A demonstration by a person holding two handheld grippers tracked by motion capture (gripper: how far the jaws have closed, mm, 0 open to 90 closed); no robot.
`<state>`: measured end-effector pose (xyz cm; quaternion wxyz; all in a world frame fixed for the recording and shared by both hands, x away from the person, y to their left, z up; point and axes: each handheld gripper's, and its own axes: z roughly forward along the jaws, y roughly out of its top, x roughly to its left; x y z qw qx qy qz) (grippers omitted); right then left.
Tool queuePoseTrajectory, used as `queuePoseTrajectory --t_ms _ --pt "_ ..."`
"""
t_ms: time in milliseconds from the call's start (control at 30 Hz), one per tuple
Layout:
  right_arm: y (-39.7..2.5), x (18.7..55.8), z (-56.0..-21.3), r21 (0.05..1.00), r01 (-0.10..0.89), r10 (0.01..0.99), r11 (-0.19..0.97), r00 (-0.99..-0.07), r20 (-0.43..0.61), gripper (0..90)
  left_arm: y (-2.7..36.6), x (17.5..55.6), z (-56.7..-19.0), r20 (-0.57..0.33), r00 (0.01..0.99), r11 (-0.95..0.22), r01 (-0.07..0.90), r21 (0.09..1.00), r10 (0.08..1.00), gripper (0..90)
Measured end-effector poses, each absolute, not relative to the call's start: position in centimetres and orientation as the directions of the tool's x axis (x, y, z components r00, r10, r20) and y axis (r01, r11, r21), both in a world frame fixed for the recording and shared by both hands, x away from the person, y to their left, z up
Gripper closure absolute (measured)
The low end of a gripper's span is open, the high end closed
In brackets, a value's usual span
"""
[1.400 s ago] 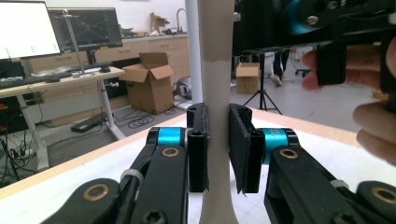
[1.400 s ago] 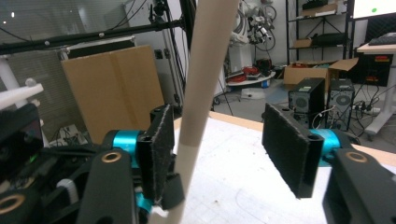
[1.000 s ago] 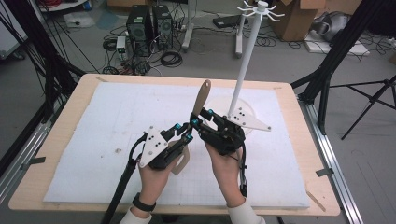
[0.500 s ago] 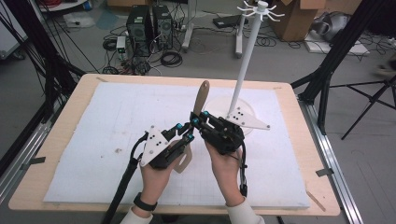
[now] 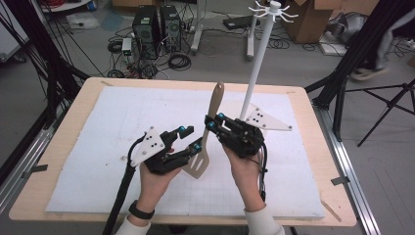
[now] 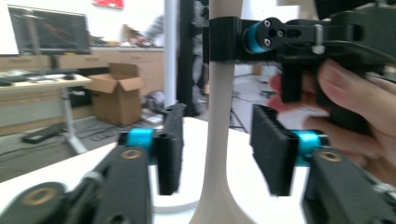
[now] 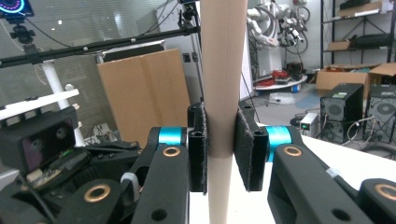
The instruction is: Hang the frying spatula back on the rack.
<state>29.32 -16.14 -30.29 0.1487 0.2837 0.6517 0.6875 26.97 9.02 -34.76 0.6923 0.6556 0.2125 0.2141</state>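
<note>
A beige wooden spatula (image 5: pixel 216 104) stands nearly upright over the white mat, blade down. My right gripper (image 5: pixel 211 122) is shut on its handle; in the right gripper view both pads press the handle (image 7: pixel 223 56) at the right gripper (image 7: pixel 221 144). My left gripper (image 5: pixel 191 137) is open lower down. In the left gripper view the left gripper (image 6: pixel 217 140) has a jaw on each side of the spatula's neck (image 6: pixel 219 98), with a gap on both sides. The right gripper (image 6: pixel 224 35) clamps the handle above it.
A tall white stand with hooks on top (image 5: pixel 261 54) rises just behind the right gripper. A white mat (image 5: pixel 98 127) covers most of the wooden table (image 5: pixel 73 93). Computer towers, cables and tripod legs sit on the floor beyond.
My left gripper's jaws look a little wider apart than before. The right gripper and the spatula have barely moved.
</note>
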Motion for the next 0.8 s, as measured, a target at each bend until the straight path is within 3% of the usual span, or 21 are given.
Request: queuePoseTrajectory --t_ms 33,267,633,800 --pt "-16.7 29.5 -30.1 0.981 0.166 0.57 -0.101 -0.798 0.194 76.7 9.4 27.0 -34.7 -0.011 0.826 0.041 -0.014 0.999 0.563 43.6" --pt "-18.4 30.1 -29.6 0.983 0.154 0.547 -0.1 -0.817 0.184 76.7 12.3 27.1 -34.5 -0.017 0.868 -0.006 0.023 1.0 0.497 32.1" --pt "-20.9 31.3 -27.9 0.99 0.128 0.489 -0.06 -0.861 0.141 76.7 17.5 26.7 -36.4 0.036 0.873 -0.148 0.042 0.988 0.486 27.4" --pt "-22.1 32.2 -27.1 0.992 0.116 0.44 -0.058 -0.888 0.13 76.7 19.4 26.6 -37.6 0.013 0.882 -0.144 0.062 0.988 0.47 26.1"
